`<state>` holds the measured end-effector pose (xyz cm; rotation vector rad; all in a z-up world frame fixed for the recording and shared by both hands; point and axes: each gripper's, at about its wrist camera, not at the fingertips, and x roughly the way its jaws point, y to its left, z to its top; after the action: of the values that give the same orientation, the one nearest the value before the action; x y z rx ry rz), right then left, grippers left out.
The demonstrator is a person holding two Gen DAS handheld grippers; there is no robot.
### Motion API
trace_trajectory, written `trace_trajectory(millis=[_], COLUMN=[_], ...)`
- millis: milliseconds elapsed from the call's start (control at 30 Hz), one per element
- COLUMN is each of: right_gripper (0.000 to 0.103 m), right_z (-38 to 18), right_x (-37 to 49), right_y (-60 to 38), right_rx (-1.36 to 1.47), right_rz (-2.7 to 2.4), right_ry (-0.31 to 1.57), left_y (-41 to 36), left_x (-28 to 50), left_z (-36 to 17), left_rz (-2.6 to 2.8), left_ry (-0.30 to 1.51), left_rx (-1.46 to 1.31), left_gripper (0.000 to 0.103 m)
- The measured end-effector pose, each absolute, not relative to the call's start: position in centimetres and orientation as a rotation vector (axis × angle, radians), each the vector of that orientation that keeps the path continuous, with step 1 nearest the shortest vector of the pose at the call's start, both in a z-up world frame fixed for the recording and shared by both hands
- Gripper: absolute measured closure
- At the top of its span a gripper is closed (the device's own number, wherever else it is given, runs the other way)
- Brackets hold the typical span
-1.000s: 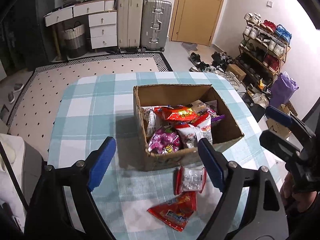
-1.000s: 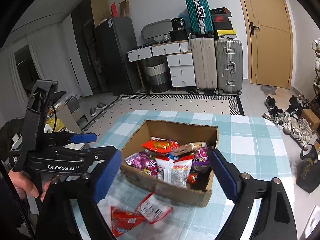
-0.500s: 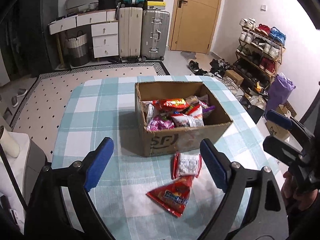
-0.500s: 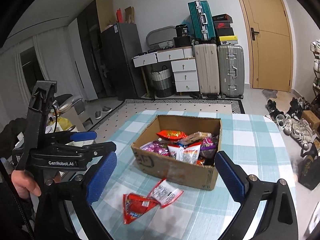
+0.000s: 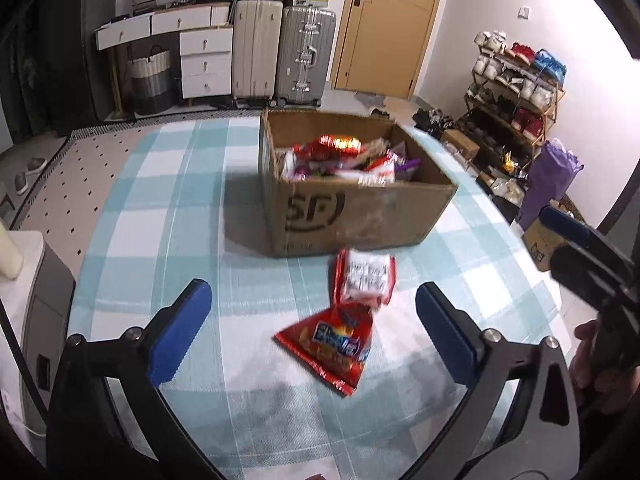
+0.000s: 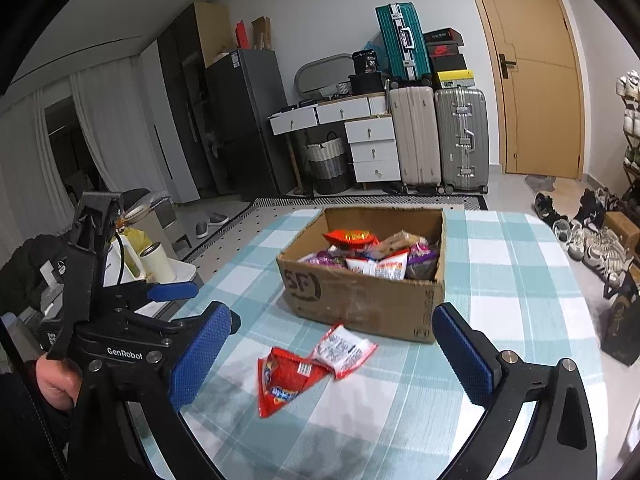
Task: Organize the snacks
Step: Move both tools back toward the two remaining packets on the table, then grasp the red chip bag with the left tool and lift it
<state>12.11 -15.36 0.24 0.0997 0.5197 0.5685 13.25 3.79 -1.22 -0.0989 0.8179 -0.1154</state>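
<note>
Snack packets: left wrist view shows a red crinkly foil chip bag (image 5: 330, 346) and a red-and-white packet (image 5: 366, 278) just before the brown cardboard box (image 5: 352, 210) on the checked surface (image 5: 160, 208). Left hand-held gripper (image 5: 312, 330) released, empty. Light, slippery; pinch an edge.

Right wrist view: right hand-held gripper (image 6: 332, 358) released too; nothing blocks the way.

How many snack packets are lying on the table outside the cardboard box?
2. A red packet lies nearest the grippers, and a red-and-white packet lies just before the cardboard box, touching the first. Others behind the box would be hidden.
</note>
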Motion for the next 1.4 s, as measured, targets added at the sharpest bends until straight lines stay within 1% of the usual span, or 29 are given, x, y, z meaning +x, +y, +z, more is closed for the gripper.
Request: trace_trajectory(millis=[433, 800, 833, 867, 933, 967, 1033, 1133, 1267, 1400], right_gripper=[0.001, 0.001, 0.001, 0.001, 0.001, 0.001, 0.001, 0.001, 0.001, 0.001], right_z=[-3.8, -6.6, -6.7, -6.8, -7.0, -7.0, -7.3, -7.7, -8.3, -8.4], right_x=[11.9, 12.8, 12.9, 13.1, 13.3, 13.4, 13.6, 13.7, 14.1, 14.3], right_y=[-16.9, -17.2, -17.2, -17.2, -17.2, -17.1, -16.9, -16.7, -16.5, -16.4], right_rx=[0.133, 0.155, 0.154, 0.155, 0.161, 0.16, 0.155, 0.157, 0.168, 0.168], right_rz=[0.523, 0.502, 0.499, 0.495, 0.5, 0.5, 0.501, 0.5, 0.498, 0.497], right_ry=[0.589, 0.647, 0.655, 0.66, 0.662, 0.663, 0.669, 0.674, 0.698, 0.701], left_y=[2.5, 1.3, 1.3, 1.4, 1.6, 1.6, 1.6, 1.1, 1.7, 2.3], left_x=[14.5, 17.8, 18.0, 18.2, 18.2, 18.2, 18.2, 18.4, 19.0, 18.7], left_z=[-8.1, -11.3, -11.6, -11.9, -12.3, -12.3, -12.2, -12.1, -12.1, -11.8], left_rz=[-0.153, -0.164, -0.166, -0.17, -0.203, -0.227, -0.282, -0.305, -0.323, -0.324], left_ry=[0.948, 0.995, 1.0, 1.003, 1.0, 0.987, 0.976, 0.979, 0.982, 0.981], left_rx=[-0.108, -0.094, -0.097, -0.104, -0.127, -0.128, -0.127, -0.086, -0.12, -0.133], left_gripper=[0.001, 0.002, 0.007, 0.019, 0.026, 0.037, 0.052, 0.055, 0.061, 0.061])
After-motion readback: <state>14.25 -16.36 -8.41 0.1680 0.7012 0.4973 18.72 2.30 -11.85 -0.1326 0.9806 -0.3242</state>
